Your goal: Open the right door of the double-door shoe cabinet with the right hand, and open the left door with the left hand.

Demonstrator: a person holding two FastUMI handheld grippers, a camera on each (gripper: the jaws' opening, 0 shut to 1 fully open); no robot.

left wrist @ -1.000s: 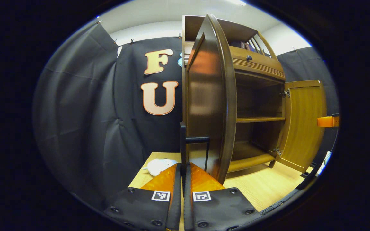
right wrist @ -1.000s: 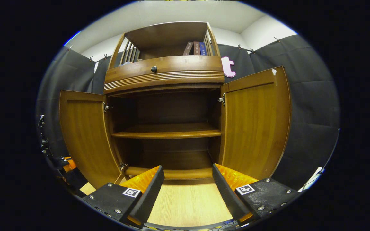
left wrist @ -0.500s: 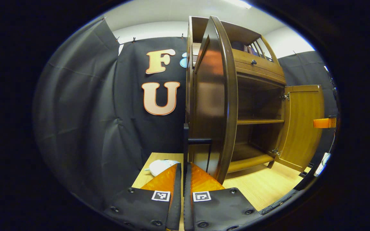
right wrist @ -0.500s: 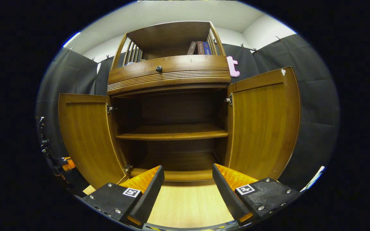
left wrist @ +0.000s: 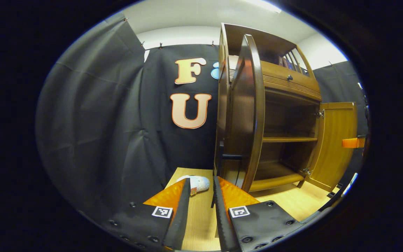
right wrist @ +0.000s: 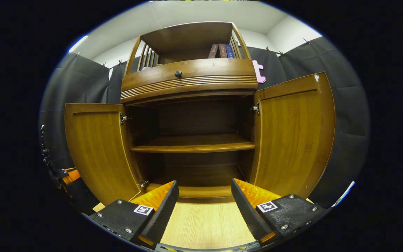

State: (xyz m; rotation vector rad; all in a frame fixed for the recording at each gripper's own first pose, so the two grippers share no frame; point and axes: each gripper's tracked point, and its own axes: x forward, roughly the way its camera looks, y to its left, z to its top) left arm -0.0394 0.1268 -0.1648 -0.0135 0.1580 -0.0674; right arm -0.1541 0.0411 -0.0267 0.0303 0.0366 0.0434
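- Left gripper view: the left gripper (left wrist: 199,190) hangs low in front of the left door (left wrist: 245,115), which stands swung wide, edge-on to the camera. Its fingers are parted by a narrow gap and grip nothing; the door's dark handle (left wrist: 228,156) sits just beyond the tips, apart from them. I judge the release fits a door that is already open.
- Beyond the fingers, a small white object (left wrist: 196,182) lies on the light wooden floor (left wrist: 292,201) near the door's foot.
- Farther right, the right door (left wrist: 338,140) is open too, baring the shoe cabinet (left wrist: 285,115) shelves.
- Right gripper view: the right gripper (right wrist: 205,196) faces the cabinet's open middle, fingers spread wide and empty, well back from the wood.
- Both doors flank the shelf (right wrist: 192,144); the task looks essentially complete.
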